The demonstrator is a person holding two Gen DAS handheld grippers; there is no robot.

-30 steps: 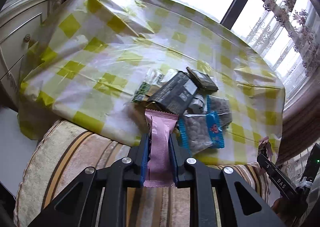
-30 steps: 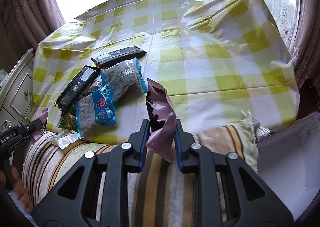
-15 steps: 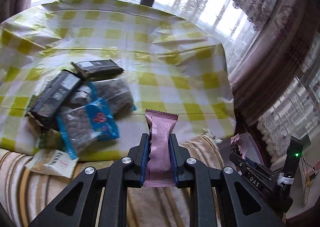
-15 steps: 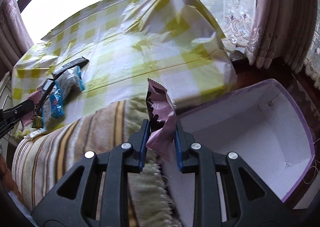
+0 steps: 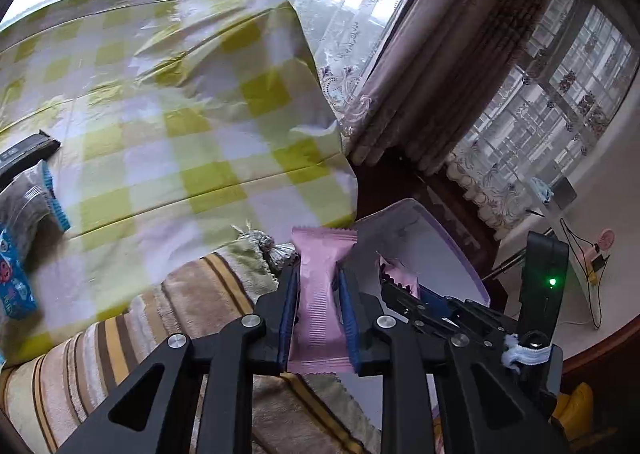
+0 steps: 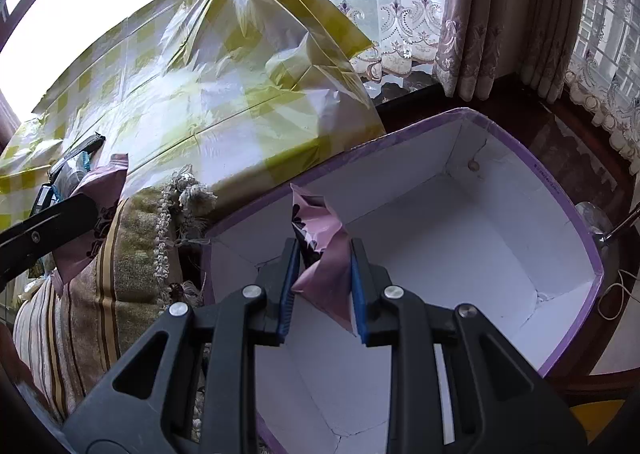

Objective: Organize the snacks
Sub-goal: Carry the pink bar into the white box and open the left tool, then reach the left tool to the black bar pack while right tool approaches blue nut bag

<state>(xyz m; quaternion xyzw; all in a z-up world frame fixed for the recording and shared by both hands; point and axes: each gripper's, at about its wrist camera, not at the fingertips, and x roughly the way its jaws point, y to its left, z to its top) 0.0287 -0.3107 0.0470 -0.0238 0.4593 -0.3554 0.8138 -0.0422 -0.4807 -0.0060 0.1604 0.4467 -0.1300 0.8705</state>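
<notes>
Pink wrappers [image 6: 328, 278] now over purple box [image 6: 560, 189].

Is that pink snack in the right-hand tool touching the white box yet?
Apart. In the right wrist view, the pink snack hangs clamped between the right gripper's fingers, above the box's bare floor.

Left wrist view: the box [image 5: 460, 254] is mostly hidden behind the right hand-held gripper [image 5: 400, 282] and the pink wrapper [image 5: 320, 294]; only its far rim shows. Blue bag [image 5: 12, 286] and dark bar [image 5: 24, 149] are cut by the left edge, print unreadable. Right wrist view: box's near corner runs off the bottom edge. Snack pile [image 6: 64, 173] on the tabletop [image 6: 200, 93] is too small and partly behind the left hand-held gripper [image 6: 52, 221] to tell apart.
</notes>
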